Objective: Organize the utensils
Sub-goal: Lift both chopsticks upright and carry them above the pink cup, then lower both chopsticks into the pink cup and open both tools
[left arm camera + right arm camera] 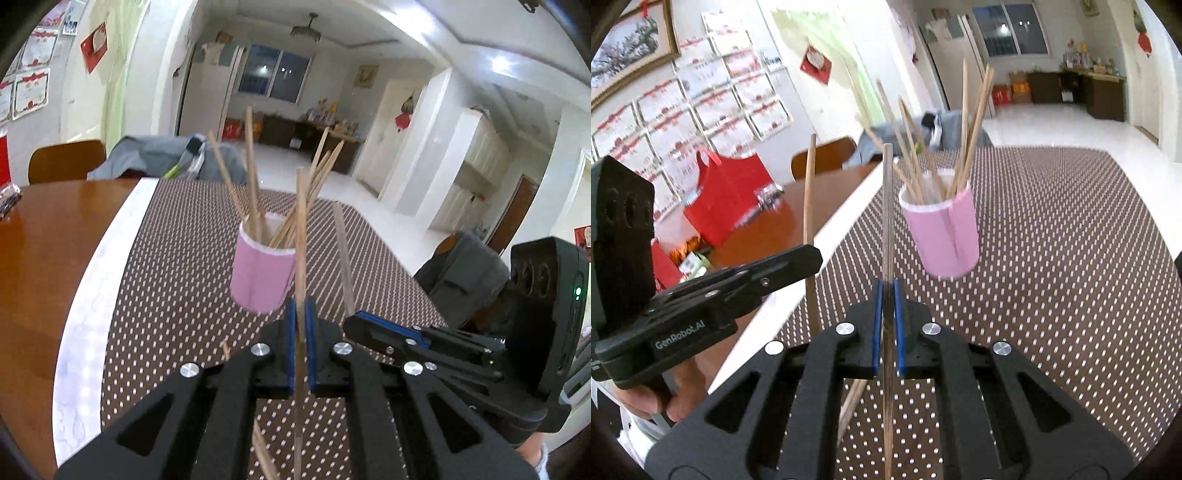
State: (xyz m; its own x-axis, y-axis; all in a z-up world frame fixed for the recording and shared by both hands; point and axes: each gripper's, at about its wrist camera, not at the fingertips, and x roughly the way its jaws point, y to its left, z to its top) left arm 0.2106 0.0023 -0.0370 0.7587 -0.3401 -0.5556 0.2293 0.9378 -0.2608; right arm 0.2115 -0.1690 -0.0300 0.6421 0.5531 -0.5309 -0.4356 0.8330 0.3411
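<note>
Left wrist view: my left gripper [301, 325] pinches one chopstick [301, 229].
Right gripper [887, 306]: pinching another [887, 221].
Done: several in pink cup [258, 277].
Left: I see loose sticks [264, 450] on the mat [166, 258].

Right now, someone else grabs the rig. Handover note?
Left gripper: jaws shut on a chopstick, upright.
Right gripper: jaws shut on a second chopstick, upright.
Pink cup stands on the dotted mat, already holding several chopsticks.
Left: drop both held ones into the cup; at least one loose chopstick lies on the mat under the grippers.
</note>
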